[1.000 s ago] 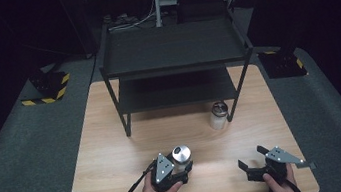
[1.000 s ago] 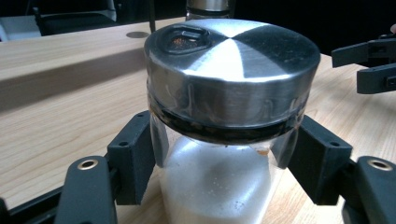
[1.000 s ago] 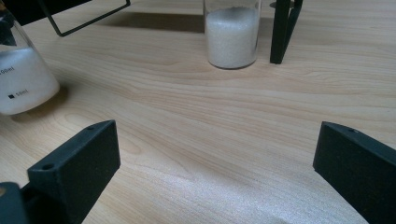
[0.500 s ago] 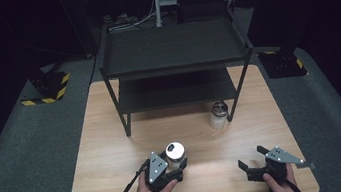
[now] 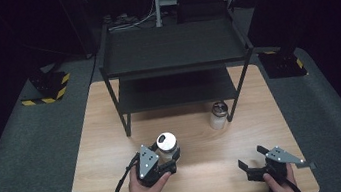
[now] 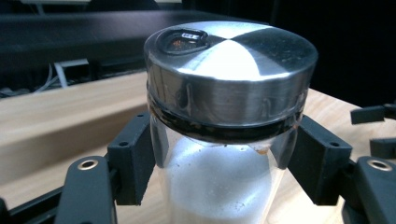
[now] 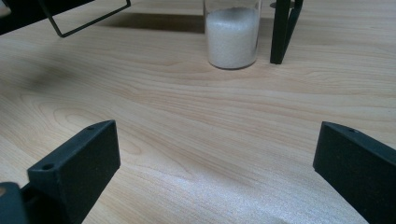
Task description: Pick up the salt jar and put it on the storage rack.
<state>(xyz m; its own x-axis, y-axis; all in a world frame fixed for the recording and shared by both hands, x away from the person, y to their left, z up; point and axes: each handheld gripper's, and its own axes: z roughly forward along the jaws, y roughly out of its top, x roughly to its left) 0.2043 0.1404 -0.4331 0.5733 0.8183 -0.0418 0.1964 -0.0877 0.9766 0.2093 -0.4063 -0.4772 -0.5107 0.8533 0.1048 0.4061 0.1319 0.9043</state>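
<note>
The left gripper (image 5: 166,158) is gripping a jar (image 5: 167,145) of white grains by its glass sides, just under the steel lid (image 6: 229,65), near the table's (image 5: 211,181) near edge. The right gripper (image 5: 257,160) is sitting wide apart, holding nothing, at the near right. A 2nd jar (image 5: 219,115) is standing beside the right leg of the black rack (image 5: 173,55).

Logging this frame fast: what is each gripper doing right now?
Left gripper: shut on the shaker jar, jaws against its glass sides.
Right gripper: open, holding nothing, low over the table.
</note>
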